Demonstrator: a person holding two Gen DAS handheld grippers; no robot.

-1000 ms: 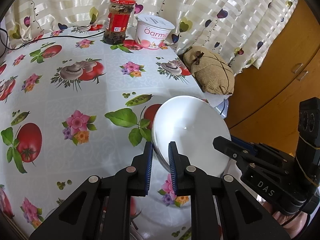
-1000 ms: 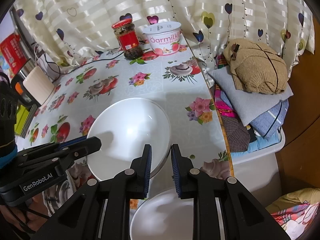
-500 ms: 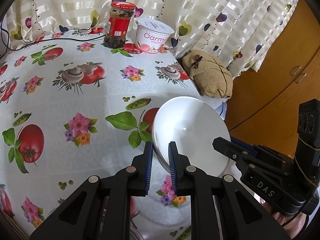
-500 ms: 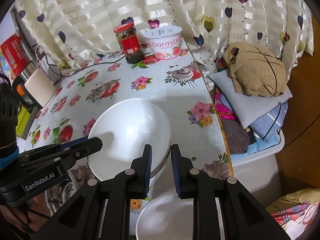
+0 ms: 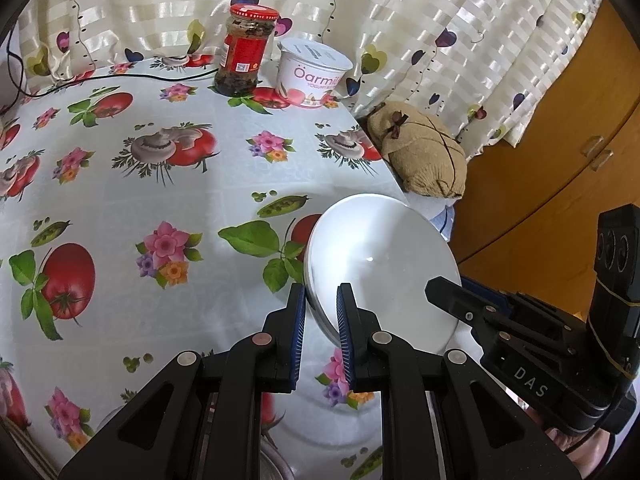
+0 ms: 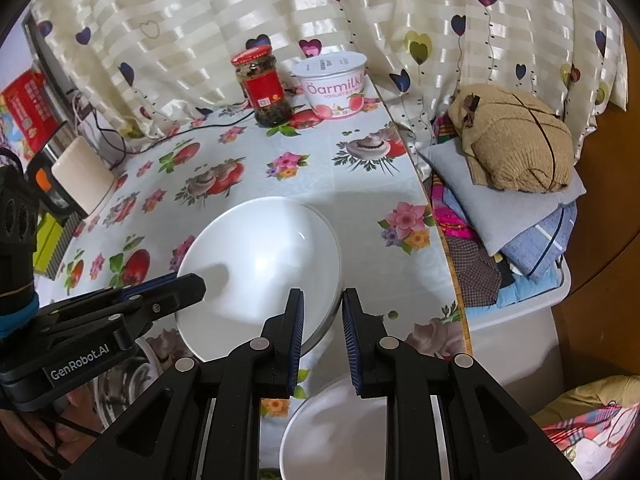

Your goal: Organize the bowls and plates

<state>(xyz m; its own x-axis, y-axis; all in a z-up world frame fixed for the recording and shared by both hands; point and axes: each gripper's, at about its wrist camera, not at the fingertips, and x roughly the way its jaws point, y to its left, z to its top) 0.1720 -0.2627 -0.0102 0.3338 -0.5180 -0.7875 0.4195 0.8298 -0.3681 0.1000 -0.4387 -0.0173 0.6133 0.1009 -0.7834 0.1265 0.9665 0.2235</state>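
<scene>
Holding the big white ceramic bowl (image 6: 256, 268) level is the main concern here, since it hangs tilted in the air above the counter (image 5: 120, 200), a surface under a tomato, mushroom and flower oilcloth, near its right edge. Both claws share the load: the left claw (image 5: 321, 330) is pinching the rim on the bowl's left side, one pad inside and one outside, and the right claw (image 6: 322, 334) is pinching the rim on its right side the same way. To do this step well, the person should probably move both hands together at one pace, because a thin rim between narrow pads may slip or twist if one side leads. A second white bowl (image 6: 336, 432) sits below, close to the near edge of the counter, and looks like the likely stacking place; lowering the carried bowl squarely over it before letting go seems wise. The red-lidded glass jar (image 5: 244, 50) and the white yogurt tub (image 5: 312, 74) stand at the far edge, well apart.
</scene>
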